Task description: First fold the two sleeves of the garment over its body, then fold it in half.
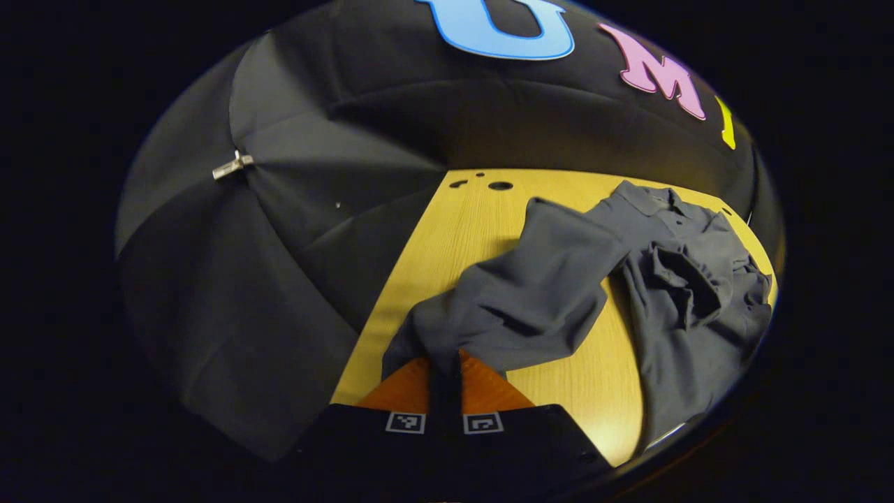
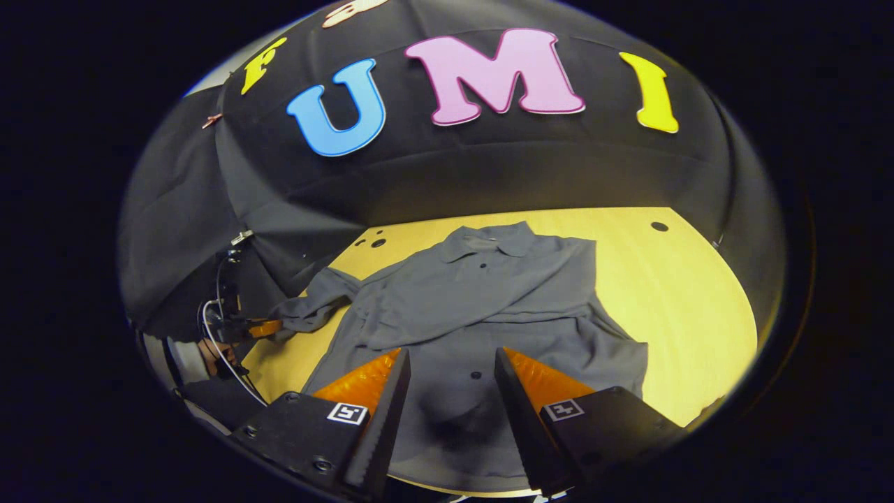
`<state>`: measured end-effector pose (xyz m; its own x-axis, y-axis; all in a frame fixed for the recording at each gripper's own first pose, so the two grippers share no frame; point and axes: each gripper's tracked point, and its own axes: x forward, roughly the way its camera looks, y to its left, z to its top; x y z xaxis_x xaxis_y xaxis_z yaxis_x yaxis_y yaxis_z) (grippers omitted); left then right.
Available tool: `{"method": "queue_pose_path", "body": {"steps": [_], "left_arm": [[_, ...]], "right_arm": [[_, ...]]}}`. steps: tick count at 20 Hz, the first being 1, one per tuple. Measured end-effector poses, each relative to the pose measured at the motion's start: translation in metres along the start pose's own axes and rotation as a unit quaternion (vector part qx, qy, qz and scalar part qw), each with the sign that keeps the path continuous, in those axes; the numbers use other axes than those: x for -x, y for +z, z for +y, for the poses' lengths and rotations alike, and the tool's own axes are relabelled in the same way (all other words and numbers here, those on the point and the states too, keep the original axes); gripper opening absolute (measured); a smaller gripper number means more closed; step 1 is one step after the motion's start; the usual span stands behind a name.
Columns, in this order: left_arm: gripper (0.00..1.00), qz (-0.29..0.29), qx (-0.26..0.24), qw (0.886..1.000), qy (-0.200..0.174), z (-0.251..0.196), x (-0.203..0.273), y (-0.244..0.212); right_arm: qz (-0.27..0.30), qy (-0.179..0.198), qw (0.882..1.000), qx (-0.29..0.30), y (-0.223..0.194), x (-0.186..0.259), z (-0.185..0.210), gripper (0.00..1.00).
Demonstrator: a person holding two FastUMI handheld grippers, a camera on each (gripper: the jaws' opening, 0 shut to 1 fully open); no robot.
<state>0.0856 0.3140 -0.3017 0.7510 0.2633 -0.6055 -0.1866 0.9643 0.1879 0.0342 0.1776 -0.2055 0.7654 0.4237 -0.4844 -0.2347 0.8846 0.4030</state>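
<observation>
Left fingers (image 1: 444, 363) on sleeve (image 1: 517, 300)

Bare table (image 2: 684, 279) lies open beside the garment (image 2: 482, 300).

The garment's (image 1: 670, 293) lower hem is cut off by the edge.

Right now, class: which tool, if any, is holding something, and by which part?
The left tool is shut on the grey shirt, pinching the end of one sleeve. The right tool is open above the shirt's body, holding nothing.
</observation>
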Motion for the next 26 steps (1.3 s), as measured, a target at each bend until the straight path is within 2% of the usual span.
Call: {"method": "queue_pose_path", "body": {"steps": [3,4,6,7,10,11,12,19,26], "left_arm": [[0.06,-0.033,-0.007,0.999,-0.009,-0.014,0.02,0.03],[0.05,-0.042,-0.002,0.999,-0.018,-0.024,0.025,0.039],[0.02,-0.052,0.0,0.998,-0.022,-0.033,0.036,0.053],[0.06,-0.058,0.0,0.998,-0.023,-0.038,0.04,0.061],[0.05,-0.081,0.014,0.996,-0.041,-0.065,0.057,0.094],[0.08,-0.091,0.018,0.994,-0.05,-0.076,0.063,0.107],[0.06,-0.1,0.02,0.993,-0.056,-0.083,0.068,0.117],[0.06,-0.147,0.002,0.984,-0.097,-0.159,0.099,0.183],[0.05,-0.161,-0.032,0.973,-0.163,-0.272,0.117,0.204]], "right_arm": [[-0.001,-0.017,1.0,-0.006,-0.002,0.01,-0.02,0.77],[0.007,-0.023,1.0,-0.009,-0.005,0.012,-0.026,0.89],[0.007,-0.035,0.999,-0.013,-0.005,0.015,-0.038,0.96],[0.005,-0.041,0.999,-0.011,-0.003,0.017,-0.043,0.98],[0.002,-0.048,0.999,-0.005,-0.001,0.022,-0.054,0.98],[0.003,-0.047,0.999,-0.004,-0.001,0.022,-0.057,0.98],[0.004,-0.045,0.999,-0.007,-0.001,0.022,-0.059,0.98],[0.003,-0.043,0.999,-0.023,0.0,0.031,-0.084,0.99],[0.0,-0.057,0.997,-0.047,0.003,0.042,-0.123,0.99]]}}
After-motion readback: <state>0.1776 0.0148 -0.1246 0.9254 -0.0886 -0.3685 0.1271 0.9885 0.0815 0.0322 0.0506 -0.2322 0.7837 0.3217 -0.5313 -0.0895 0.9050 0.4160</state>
